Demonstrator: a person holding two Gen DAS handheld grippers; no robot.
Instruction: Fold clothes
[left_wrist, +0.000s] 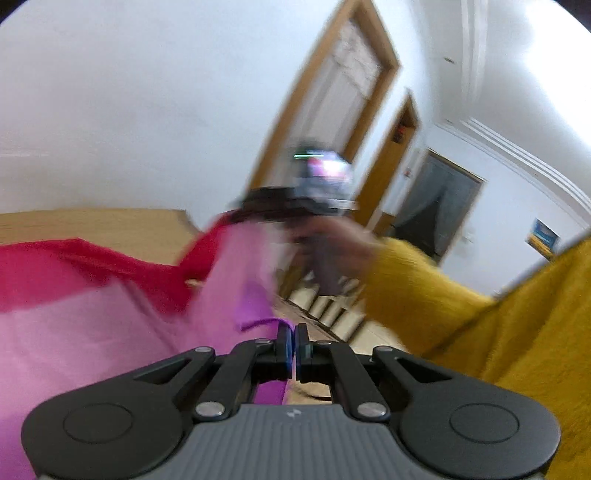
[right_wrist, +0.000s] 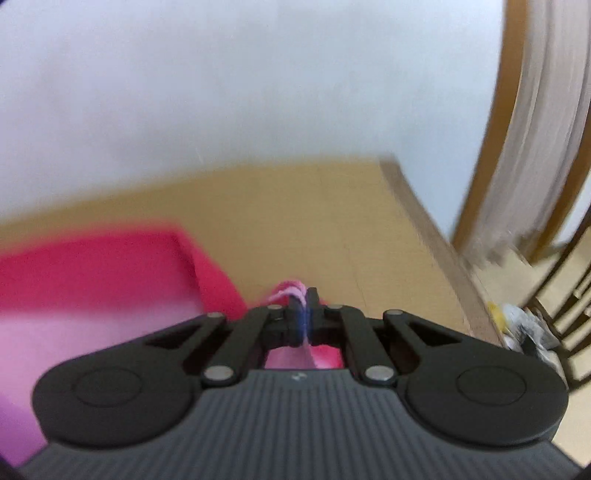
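The fold is at an early stage, by my reading. The cloth (left_wrist: 74, 317), pink shading to red and purple, is partly lifted off the wooden surface (left_wrist: 110, 225) and hangs between the two grippers, so no finished fold shows yet.

The right gripper (right_wrist: 303, 295) has its jaws closed on a bunched pink edge of the cloth, which pokes out past the tips. The left gripper (left_wrist: 294, 330) has its jaws closed too, a purple edge of the cloth lying right at the tips; it looks pinched there, though the contact is hard to see. In the left wrist view the right gripper appears raised above the surface near its far corner, held by a hand in a mustard sleeve (left_wrist: 424, 295).

Still left: bringing the held edges over, laying them down flat, and any further folds.

Both views are blurred. The cloth's full outline is cut off by the frame edges and gripper bodies, so what kind of garment it is cannot be told.
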